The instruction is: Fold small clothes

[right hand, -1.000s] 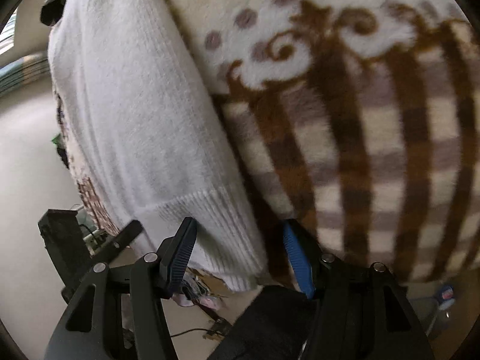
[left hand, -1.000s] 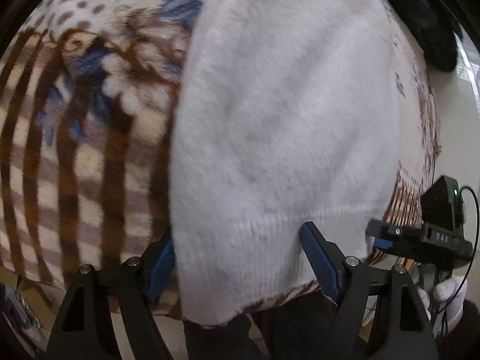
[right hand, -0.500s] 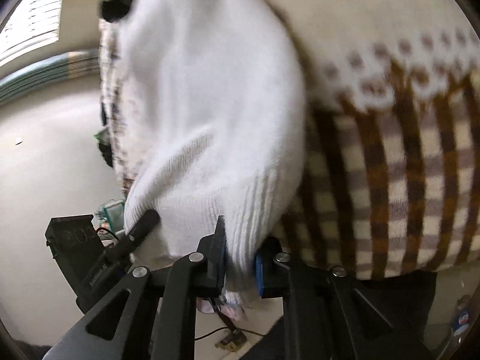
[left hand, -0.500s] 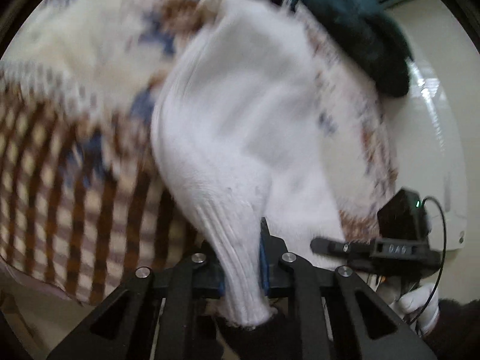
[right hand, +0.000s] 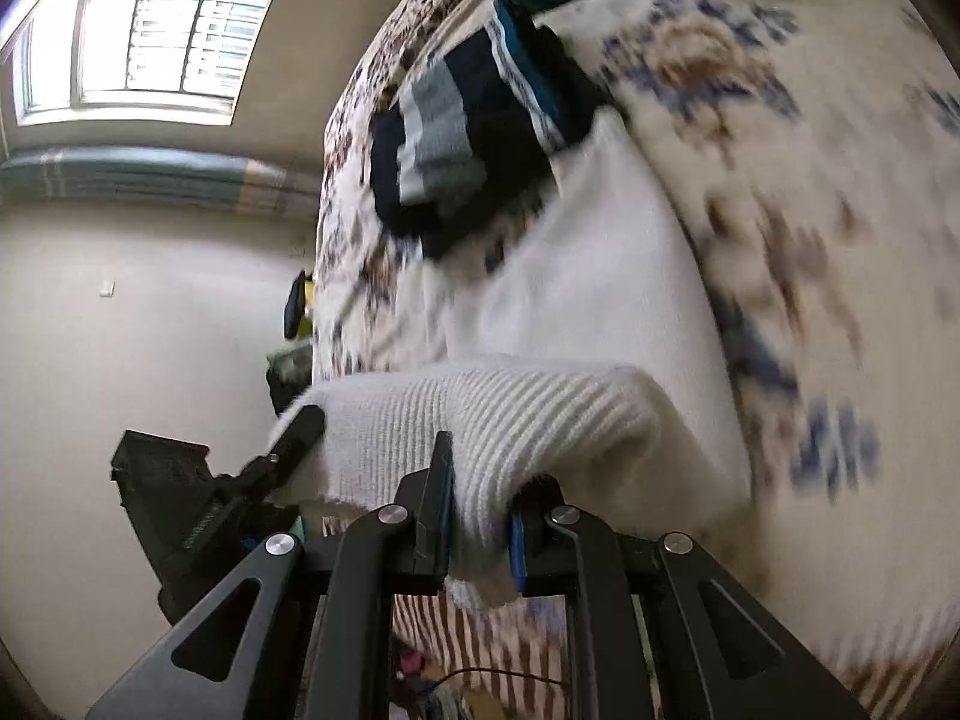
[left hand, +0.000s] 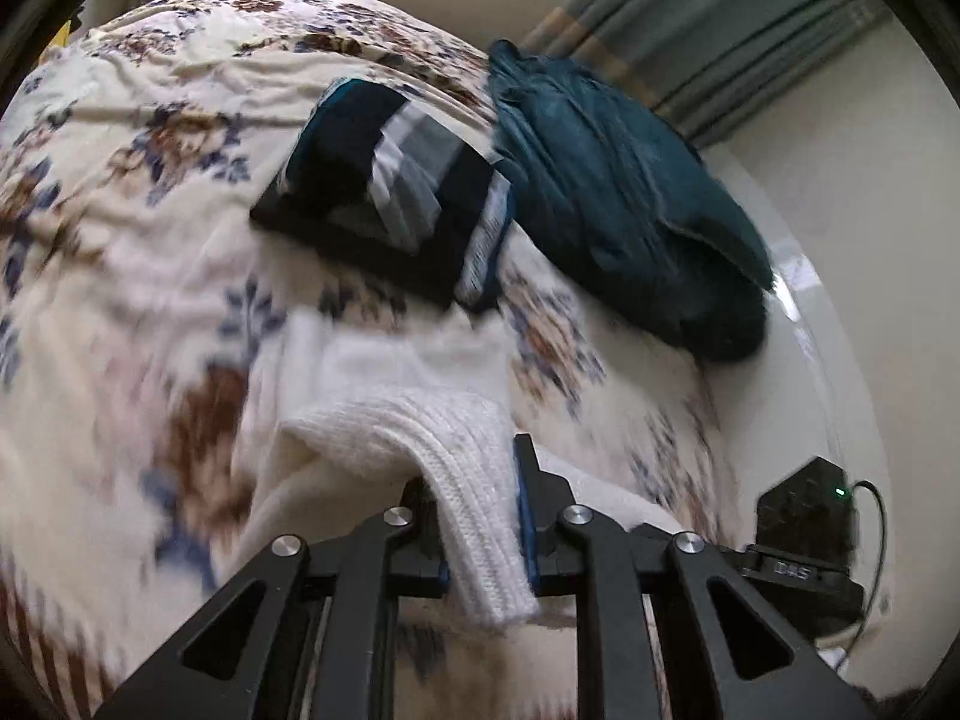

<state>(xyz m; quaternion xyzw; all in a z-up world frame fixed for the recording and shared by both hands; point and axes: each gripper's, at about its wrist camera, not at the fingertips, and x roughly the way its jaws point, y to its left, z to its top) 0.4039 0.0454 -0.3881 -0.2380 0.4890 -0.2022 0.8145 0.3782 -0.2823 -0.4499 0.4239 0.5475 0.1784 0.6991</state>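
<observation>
Left gripper (left hand: 480, 516): its jaws pinch the ribbed hem of the white knit garment (left hand: 456, 462) near one corner.
Right gripper (right hand: 477, 516): its jaws clamp the same ribbed hem (right hand: 480, 414) at the other corner.
Garment: hem raised off the bed, the rest of the white knit trailing forward onto the blanket toward the folded pile.
Step in hand: likely carrying the hem over the body to make a fold.
Next move: both grippers should travel forward together, level, and lay the hem flat with edges matched.
Surface: a floral blanket (left hand: 150, 138) covering a bed, with brown stripes at its near edge.
Neighbours: a folded dark striped garment (left hand: 390, 192); a crumpled teal cloth (left hand: 612, 198) beside it.
Room: a window (right hand: 156, 42), striped curtains (left hand: 708, 42), pale walls.
</observation>
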